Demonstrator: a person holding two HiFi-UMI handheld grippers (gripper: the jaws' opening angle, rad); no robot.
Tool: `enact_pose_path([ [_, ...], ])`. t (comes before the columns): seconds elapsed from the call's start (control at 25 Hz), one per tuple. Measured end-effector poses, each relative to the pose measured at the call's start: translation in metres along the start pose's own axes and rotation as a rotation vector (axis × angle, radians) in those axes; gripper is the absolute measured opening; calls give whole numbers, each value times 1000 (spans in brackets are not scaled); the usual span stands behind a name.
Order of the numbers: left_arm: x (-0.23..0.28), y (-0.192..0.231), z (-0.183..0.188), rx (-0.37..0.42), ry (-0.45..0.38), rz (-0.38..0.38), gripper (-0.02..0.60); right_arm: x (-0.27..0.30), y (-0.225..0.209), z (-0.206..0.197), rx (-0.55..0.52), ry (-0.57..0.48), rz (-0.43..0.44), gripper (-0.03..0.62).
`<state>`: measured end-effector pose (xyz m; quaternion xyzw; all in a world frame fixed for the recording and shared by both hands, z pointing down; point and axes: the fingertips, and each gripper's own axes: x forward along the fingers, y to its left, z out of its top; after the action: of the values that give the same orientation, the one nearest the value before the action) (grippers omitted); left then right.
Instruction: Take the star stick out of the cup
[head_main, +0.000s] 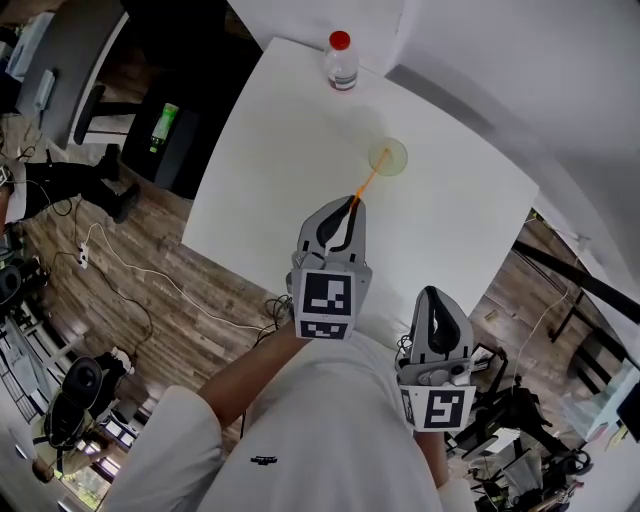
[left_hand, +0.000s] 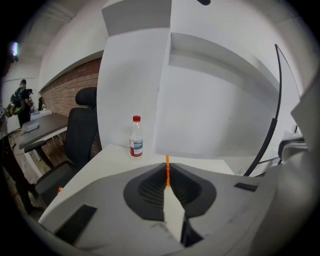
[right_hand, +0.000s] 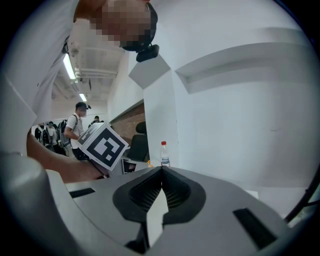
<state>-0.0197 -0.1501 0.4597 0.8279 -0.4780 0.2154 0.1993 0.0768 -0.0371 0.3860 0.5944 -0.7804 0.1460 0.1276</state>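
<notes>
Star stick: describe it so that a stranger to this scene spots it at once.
On the white rectangular table, nearer than the red-capped clear plastic bottle, stands a pale green translucent cup. A thin orange stick slants out of it toward the left gripper, whose fingers are shut on its near end. Nothing else there is orange or slender.

Open-plan office or laboratory workroom: a white rectangular bench (head_main: 270, 150) stands on a brown wood-plank floor (head_main: 160, 270); white cables with a socket strip (head_main: 82, 257) trail across that floor; a black high-backed swivel chair (left_hand: 82, 125) sits by a neighbouring grey desk (left_hand: 42, 129); a red-brick wall band (left_hand: 70, 92), white partition panels (left_hand: 210, 100), long ceiling strip lights (right_hand: 69, 67) and standing people with backpacks (right_hand: 77, 125) lie beyond.
</notes>
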Motion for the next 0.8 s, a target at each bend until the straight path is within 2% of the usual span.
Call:
enact_pose_path([
  [0.52, -38, -13, 14, 44, -59, -3, 25, -21, 6, 11, -12, -57, -3, -2],
  [0.8, -68, -22, 21, 62, -92, -14, 25, -32, 11, 25, -11, -123, -7, -2],
])
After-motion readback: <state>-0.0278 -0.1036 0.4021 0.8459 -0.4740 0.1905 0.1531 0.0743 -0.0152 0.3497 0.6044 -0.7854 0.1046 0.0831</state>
